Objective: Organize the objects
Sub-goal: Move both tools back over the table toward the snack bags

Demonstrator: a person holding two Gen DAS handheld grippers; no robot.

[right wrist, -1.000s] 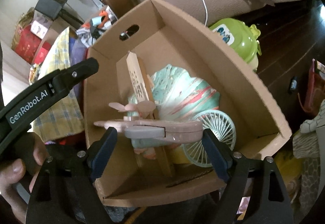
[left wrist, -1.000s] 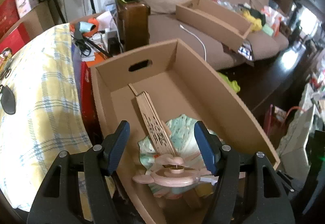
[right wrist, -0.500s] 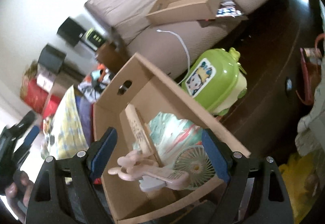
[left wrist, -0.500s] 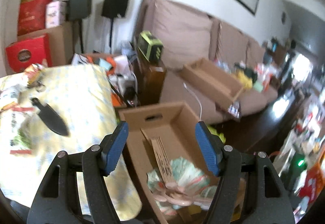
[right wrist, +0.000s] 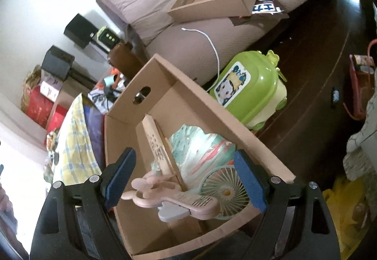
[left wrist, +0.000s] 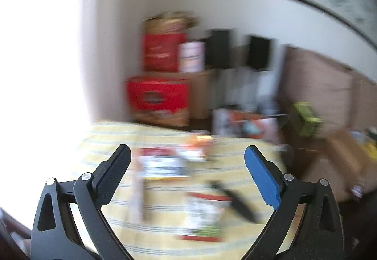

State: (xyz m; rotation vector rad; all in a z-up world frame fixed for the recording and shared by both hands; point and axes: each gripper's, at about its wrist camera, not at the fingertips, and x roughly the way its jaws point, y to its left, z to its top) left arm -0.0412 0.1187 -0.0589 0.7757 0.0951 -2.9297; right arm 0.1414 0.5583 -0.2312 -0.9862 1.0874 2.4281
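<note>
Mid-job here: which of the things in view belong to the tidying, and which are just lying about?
Job: cardboard box; pink fan, wooden fan and daisy fan inside; black tool on the yellow tablecloth.
Lying about: green case, sofa, red boxes.

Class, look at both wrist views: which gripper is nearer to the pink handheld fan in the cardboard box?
Right. The right gripper hangs open just above the pink handheld fan in the cardboard box; the left gripper, jaws opening and empty, faces the yellow-checked table.

Inside the near cardboard box [right wrist: 165, 104] lie four fans: one pink handheld fan [right wrist: 174, 203], one round white fan [right wrist: 226, 192], one wooden folding fan [right wrist: 157, 146], one green paper fan [right wrist: 202, 149]. Behind it are two black speakers [right wrist: 80, 30].
</note>
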